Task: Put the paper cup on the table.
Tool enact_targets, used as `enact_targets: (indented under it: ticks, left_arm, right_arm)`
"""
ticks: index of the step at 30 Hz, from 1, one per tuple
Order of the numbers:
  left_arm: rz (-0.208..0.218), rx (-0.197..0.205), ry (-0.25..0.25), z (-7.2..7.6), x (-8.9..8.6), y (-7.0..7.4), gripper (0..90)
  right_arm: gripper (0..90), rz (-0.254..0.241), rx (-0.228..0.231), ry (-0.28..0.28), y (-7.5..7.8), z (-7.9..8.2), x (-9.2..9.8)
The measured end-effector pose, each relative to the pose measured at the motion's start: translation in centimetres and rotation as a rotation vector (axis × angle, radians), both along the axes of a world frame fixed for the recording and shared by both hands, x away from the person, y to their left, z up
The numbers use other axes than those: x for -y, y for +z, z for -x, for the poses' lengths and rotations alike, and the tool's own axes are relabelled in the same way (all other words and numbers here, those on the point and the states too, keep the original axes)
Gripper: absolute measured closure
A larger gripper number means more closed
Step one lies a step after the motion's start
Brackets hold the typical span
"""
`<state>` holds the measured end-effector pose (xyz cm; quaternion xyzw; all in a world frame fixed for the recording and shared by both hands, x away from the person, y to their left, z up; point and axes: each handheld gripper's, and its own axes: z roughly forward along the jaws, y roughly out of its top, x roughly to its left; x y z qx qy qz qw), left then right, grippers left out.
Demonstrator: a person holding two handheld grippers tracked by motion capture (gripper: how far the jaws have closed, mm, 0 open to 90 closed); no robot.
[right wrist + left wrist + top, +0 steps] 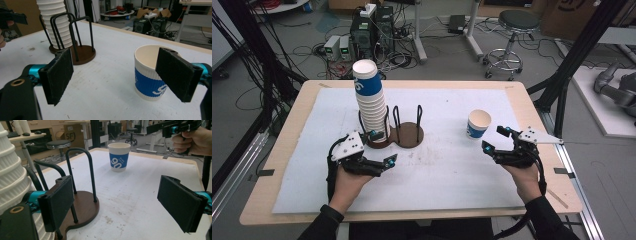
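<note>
Item, right hand-held gripper (495, 139): jaws spread wide, nothing between the pads; hovers near the right edge of the surface (447, 195), just beside the single paper cup (478, 123). In the right gripper view one pad stands in front of that cup's wall; contact cannot be told

Item, left hand-held gripper (382, 148): jaws parted, empty; held toward the near left part of the surface, just in front of the holder's base

Item, single paper cup: upright, mouth up, blue band, standing loose right of centre, well apart from the holder

Item, wire cup holder (407, 131): two brown round bases side by side at mid-surface. Left bay carries the tall cup stack (371, 102); right bay stands empty

Progress, as judged: loose cup not yet gripped; grasping and carrying to the holder remain

View notes: the high view gives the stack's full height and both bays; the left gripper view (115, 205) gives the cup's printed band (118, 160) and the empty bay's hoops up close; the right gripper view (113, 77) gives the cup's hollow inside (147, 55)
</note>
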<state>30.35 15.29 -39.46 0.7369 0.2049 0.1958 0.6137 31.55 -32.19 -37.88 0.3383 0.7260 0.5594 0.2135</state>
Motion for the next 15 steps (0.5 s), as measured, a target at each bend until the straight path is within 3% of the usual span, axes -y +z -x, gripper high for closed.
enact_targets:
  ticks: [15]
  left_arm:
    - [0.002, 0.005, 0.005, 0.00, -0.12, 0.08, 13.7]
  right_arm:
    - [15.1, 0.006, -0.005, 0.010, 0.01, -0.03, -0.05]
